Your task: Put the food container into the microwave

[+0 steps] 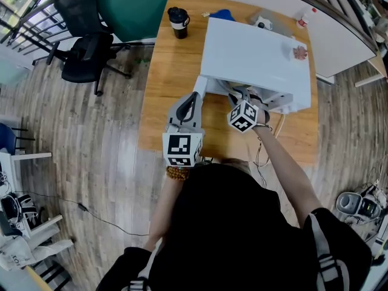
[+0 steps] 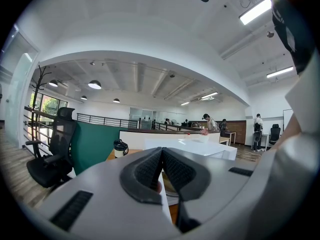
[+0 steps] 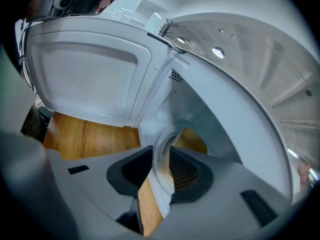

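Observation:
The white microwave stands on the wooden table with its door swung open. My left gripper is shut on the door's thin free edge, which shows as a white strip between the pads. My right gripper reaches into the oven's front opening. In the right gripper view a round, clear food container sits in the white cavity. Its rim passes between the jaws of my right gripper, which stand apart with a gap at the left pad. The head view hides the container.
A black lidded cup stands at the table's far left corner, with a blue item behind the microwave. A small pink thing lies on the microwave's top. A black office chair and a green partition are to the left.

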`<action>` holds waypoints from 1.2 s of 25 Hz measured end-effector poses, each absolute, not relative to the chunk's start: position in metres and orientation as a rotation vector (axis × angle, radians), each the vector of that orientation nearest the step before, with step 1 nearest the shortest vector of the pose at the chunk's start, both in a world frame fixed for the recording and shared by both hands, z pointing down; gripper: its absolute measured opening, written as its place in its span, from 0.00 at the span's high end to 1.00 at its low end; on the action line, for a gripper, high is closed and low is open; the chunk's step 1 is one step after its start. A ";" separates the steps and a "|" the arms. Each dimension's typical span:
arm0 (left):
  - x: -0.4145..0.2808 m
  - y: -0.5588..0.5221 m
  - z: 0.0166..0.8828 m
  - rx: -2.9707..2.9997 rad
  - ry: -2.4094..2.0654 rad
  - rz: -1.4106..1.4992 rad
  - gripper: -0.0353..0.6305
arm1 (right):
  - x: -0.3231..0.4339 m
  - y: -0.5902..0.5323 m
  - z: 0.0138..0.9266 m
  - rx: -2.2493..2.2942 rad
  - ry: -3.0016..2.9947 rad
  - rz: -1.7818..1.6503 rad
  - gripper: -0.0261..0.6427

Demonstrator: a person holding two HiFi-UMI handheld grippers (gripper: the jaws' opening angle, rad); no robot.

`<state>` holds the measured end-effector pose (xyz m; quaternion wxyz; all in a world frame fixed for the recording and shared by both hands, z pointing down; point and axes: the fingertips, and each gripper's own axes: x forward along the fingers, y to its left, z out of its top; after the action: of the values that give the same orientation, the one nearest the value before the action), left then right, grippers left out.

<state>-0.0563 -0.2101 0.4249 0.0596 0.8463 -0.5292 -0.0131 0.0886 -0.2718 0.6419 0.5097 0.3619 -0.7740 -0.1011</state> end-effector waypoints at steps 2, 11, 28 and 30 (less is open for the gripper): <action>-0.056 -0.210 0.424 2.565 -1.599 -0.046 0.92 | 0.087 -0.268 0.641 0.876 -1.870 -0.239 0.79; -0.054 -0.210 0.423 2.581 -1.572 -0.047 0.92 | 0.083 -0.263 0.632 0.907 -1.893 -0.225 0.79; -0.053 -0.209 0.423 2.583 -1.552 -0.059 0.92 | 0.081 -0.242 0.626 0.936 -1.922 -0.166 0.79; -0.053 -0.209 0.423 2.589 -1.557 -0.051 0.92 | 0.081 -0.239 0.629 0.935 -1.920 -0.158 0.79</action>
<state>-0.0530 -0.2090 0.4227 0.0601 0.8553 -0.5144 -0.0169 0.0814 -0.2386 0.6292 0.4796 0.3832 -0.7867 -0.0649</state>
